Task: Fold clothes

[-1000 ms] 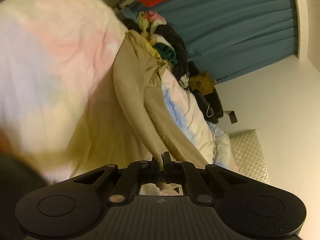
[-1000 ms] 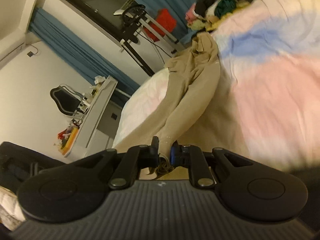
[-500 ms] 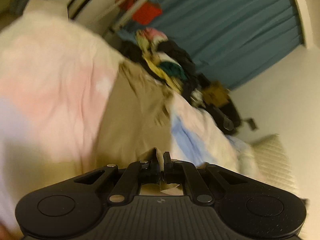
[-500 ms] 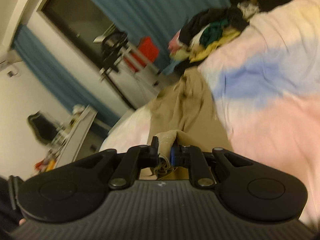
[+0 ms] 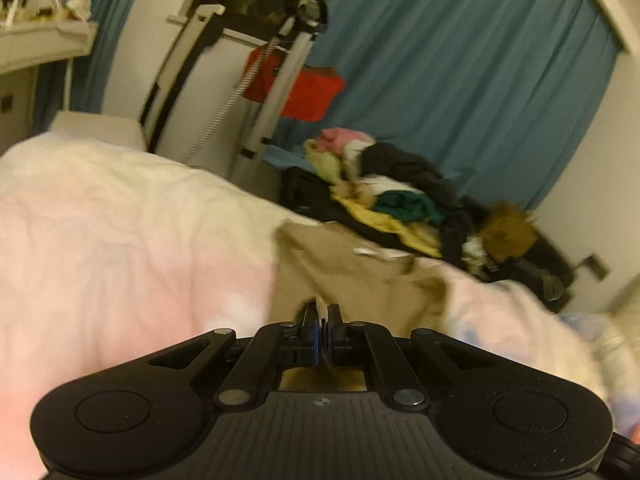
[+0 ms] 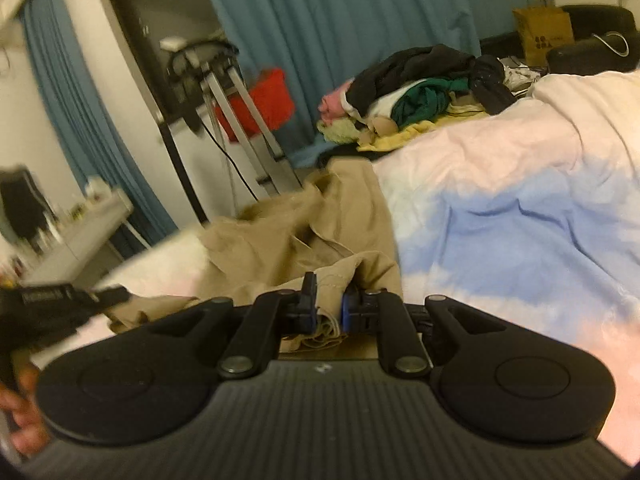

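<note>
Two handheld grippers work a pair of tan trousers (image 6: 320, 232) spread across a bed, its duvet (image 6: 520, 216) washed in pale pink, white and blue. In the right wrist view, the right gripper (image 6: 329, 300) has its jaws drawn in on a bunched hem of the tan cloth, a fold of fabric filling the narrow gap between the black finger and the blue-padded one, with the rest of the garment rumpled ahead of it and trailing toward the far edge of the bed. In the left wrist view, the left gripper (image 5: 322, 312) is pressed almost fully together, a thin pale edge of the same trousers (image 5: 360, 280) pinched between its pads; the cloth lies low and creased just beyond the fingertips, on the pink part of the duvet (image 5: 140, 248). The other gripper's dark body and part of a hand (image 6: 24, 412) show blurred at the left edge of the right wrist view. Behind the trousers, at the far side of the bed, sits a heap of unfolded clothes (image 6: 420, 84) in black, green, yellow and pink, also seen in the left wrist view (image 5: 392, 196). Blue curtains (image 5: 460, 80) hang behind, with a red item (image 6: 260, 100) on a metal-legged stand, a brown paper bag (image 6: 542, 34) beside dark furniture, and a cluttered white shelf (image 5: 44, 44) at the left wall
</note>
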{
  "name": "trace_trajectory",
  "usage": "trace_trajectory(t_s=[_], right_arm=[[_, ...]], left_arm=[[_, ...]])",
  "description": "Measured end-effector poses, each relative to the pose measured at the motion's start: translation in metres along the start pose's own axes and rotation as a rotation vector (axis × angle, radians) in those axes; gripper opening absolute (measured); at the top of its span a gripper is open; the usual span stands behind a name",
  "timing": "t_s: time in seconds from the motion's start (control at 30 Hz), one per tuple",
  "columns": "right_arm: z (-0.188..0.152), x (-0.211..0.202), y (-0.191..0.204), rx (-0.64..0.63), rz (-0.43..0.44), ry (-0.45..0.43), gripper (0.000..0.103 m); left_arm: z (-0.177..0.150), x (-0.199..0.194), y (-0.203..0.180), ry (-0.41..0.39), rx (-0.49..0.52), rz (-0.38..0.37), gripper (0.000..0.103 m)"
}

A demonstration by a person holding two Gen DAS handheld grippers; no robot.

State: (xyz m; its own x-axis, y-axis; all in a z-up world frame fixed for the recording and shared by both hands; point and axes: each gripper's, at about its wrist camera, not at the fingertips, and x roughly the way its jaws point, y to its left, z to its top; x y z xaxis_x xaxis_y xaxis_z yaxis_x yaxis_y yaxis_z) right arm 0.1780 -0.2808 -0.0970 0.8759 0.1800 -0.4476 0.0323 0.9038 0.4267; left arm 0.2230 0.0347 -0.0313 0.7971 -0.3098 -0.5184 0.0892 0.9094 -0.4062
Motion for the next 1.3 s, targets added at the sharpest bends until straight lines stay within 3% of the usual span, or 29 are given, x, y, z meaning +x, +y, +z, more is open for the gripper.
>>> trace_trajectory(t_s=[0.23, 0.5, 0.57, 0.6, 0.63, 0.67, 0.7, 0.77, 0.8, 1.1, 1.3], right_arm=[[-0.017, 0.057, -0.009, -0.018, -0.025, 0.097, 0.015], [-0.019, 0.056, -0.004, -0.042, -0.042, 0.1, 0.016], [-0.016, 0.05, 0.002, -0.063, -0.046, 0.097, 0.026], [-0.016, 0.045, 0.005, -0.074, -0.048, 0.088, 0.047], [-0.015, 0.037, 0.007, -0.081, -0.055, 0.068, 0.076], [-0.015, 0.029, 0.01, -0.088, -0.062, 0.048, 0.088], [-0.014, 0.021, 0.013, -0.096, -0.065, 0.029, 0.089], [-0.014, 0.005, 0.02, -0.115, -0.057, 0.013, 0.089], [-0.014, -0.003, 0.023, -0.121, -0.056, 0.008, 0.088], [-0.021, -0.061, 0.045, -0.166, -0.062, -0.095, 0.089], [-0.032, -0.072, 0.057, -0.276, -0.095, -0.149, 0.089]], left_arm=[[-0.015, 0.053, 0.011, 0.089, 0.041, 0.057, 0.004], [-0.019, 0.052, 0.007, 0.089, 0.082, 0.07, 0.005], [-0.018, 0.04, 0.001, 0.064, 0.109, 0.078, 0.017], [-0.018, 0.033, -0.003, 0.051, 0.124, 0.077, 0.023], [-0.019, 0.026, -0.007, 0.041, 0.138, 0.076, 0.036], [-0.02, 0.018, -0.012, 0.028, 0.157, 0.078, 0.049], [-0.021, 0.01, -0.017, 0.014, 0.178, 0.082, 0.056], [-0.026, -0.005, -0.027, -0.006, 0.212, 0.088, 0.078], [-0.028, -0.012, -0.031, -0.016, 0.228, 0.092, 0.081], [-0.048, -0.062, -0.056, -0.034, 0.309, 0.056, 0.088], [-0.061, -0.083, -0.05, 0.001, 0.285, 0.033, 0.089]])
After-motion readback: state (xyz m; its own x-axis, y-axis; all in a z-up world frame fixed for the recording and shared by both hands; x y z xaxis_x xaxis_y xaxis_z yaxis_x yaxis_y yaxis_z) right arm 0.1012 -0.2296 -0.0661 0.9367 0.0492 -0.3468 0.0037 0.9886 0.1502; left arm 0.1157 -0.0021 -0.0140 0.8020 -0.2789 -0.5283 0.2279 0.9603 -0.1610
